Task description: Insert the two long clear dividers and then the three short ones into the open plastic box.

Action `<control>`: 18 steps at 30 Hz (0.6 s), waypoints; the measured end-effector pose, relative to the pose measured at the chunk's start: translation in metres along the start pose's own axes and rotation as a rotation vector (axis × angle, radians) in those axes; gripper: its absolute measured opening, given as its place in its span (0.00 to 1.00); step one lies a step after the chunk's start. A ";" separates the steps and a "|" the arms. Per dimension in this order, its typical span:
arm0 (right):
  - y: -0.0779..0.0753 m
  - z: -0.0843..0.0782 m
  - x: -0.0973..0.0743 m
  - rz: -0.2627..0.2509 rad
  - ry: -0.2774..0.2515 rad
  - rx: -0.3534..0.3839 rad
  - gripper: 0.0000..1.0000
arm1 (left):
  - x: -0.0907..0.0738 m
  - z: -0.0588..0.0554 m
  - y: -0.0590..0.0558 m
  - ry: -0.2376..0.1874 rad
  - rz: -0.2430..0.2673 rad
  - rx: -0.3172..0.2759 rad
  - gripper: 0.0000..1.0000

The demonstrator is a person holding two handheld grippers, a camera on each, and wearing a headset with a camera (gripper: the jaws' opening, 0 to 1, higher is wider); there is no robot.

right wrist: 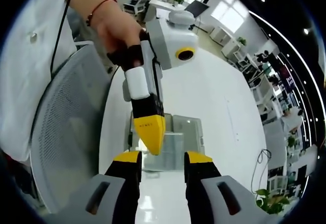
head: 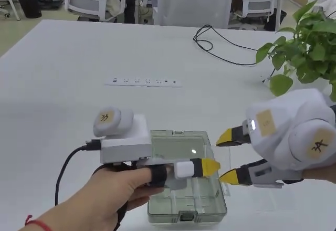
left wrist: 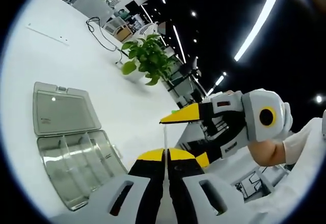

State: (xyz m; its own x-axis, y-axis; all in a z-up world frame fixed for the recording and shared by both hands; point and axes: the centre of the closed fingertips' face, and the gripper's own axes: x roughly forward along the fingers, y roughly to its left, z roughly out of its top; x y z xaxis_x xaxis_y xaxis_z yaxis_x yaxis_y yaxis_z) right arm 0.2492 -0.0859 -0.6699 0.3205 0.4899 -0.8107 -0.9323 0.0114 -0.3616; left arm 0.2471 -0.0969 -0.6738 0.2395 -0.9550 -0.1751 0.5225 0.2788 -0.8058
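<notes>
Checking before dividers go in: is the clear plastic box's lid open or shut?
Open. The clear rectangular plastic box has its flat lid lying back on the white table, interior uncovered.

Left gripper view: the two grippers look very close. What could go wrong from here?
The left gripper is shut on a thin clear divider seen edge-on, with the open right gripper just beyond it. Their tips could knock together, or the nearly invisible divider could slip or twist before reaching the plastic box.
</notes>
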 end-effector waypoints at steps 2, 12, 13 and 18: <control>-0.003 0.002 -0.003 0.001 -0.015 0.015 0.35 | 0.000 -0.001 0.000 0.006 0.001 0.016 0.00; 0.003 0.015 -0.020 0.227 -0.173 0.197 0.26 | -0.010 -0.019 -0.008 0.098 -0.061 0.363 0.00; 0.004 0.016 -0.021 0.251 -0.187 0.216 0.25 | -0.011 -0.021 -0.010 0.107 -0.074 0.400 0.00; 0.018 0.023 -0.025 0.413 -0.231 0.277 0.17 | -0.015 -0.027 -0.021 0.126 -0.130 0.538 0.00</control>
State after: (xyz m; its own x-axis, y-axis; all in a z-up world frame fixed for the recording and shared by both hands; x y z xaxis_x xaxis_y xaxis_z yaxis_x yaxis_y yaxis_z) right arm 0.2207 -0.0778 -0.6457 -0.0976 0.6804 -0.7263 -0.9921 -0.0085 0.1253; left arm 0.2107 -0.0916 -0.6695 0.0634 -0.9804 -0.1864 0.8924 0.1393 -0.4291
